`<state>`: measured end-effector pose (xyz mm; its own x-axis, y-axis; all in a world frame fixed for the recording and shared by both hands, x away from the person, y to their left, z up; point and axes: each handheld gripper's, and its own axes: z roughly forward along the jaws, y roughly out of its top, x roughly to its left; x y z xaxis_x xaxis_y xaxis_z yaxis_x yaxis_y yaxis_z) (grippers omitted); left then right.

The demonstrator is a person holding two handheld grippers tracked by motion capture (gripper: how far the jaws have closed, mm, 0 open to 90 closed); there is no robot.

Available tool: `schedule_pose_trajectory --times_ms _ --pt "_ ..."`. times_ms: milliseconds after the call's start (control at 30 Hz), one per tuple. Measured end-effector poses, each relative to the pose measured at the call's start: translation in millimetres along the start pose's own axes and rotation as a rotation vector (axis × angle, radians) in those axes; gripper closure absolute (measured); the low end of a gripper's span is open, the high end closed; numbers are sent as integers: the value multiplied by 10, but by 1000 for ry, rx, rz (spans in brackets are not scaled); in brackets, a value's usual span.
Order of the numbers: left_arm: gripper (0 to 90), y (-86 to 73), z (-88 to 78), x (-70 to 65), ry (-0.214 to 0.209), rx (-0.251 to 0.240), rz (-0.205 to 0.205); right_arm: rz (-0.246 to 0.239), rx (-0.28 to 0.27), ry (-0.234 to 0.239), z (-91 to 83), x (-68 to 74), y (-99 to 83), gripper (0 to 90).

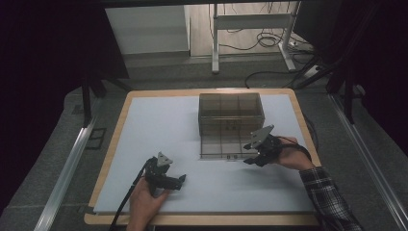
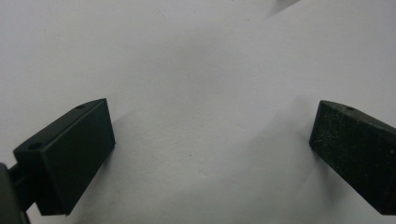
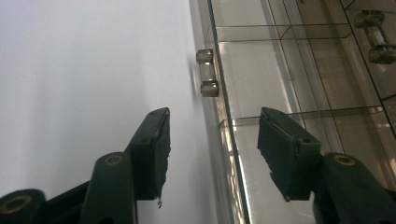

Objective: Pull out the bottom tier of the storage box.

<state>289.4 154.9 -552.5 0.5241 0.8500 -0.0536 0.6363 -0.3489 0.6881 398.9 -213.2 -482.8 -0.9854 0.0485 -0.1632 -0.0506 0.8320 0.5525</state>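
White sheet [image 1: 192, 144] covers the tabletop [image 1: 113, 144], and at its near left the left tongs [image 1: 182, 180] rest low over the bare sheet, jaws wide apart with nothing between them; the left gripper view shows the same, just plain white surface between the two black pads. Further right, toward the middle and back of the sheet, stands a clear smoky plastic drawer box [image 1: 231, 113], its lowest drawer [image 1: 223, 147] pulled out toward the person. At the drawer's front right corner sit the right tongs [image 1: 251, 154], jaws apart and straddling the drawer's thin front wall [image 3: 224, 112], one pad outside, one inside. Just ahead of them along that wall is a small metal knob [image 3: 207, 72].

The step in hand looks like working the open drawer by its front. Next, the right tongs would need to close on the wall or slide along to the knob, then push straight back so the drawer runs in without skewing.
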Motion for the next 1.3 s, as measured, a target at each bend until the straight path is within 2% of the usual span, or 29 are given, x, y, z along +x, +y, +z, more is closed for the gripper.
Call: schedule_pose_trajectory --times_ms 367,700,1300 --pt "0 0 0 0 0 0 0 90 -51 -30 -75 46 -56 351" --pt "0 0 0 0 0 0 0 170 -89 -83 -99 155 -134 280" --pt "0 0 0 0 1 0 0 249 -139 -150 -172 341 -239 128"
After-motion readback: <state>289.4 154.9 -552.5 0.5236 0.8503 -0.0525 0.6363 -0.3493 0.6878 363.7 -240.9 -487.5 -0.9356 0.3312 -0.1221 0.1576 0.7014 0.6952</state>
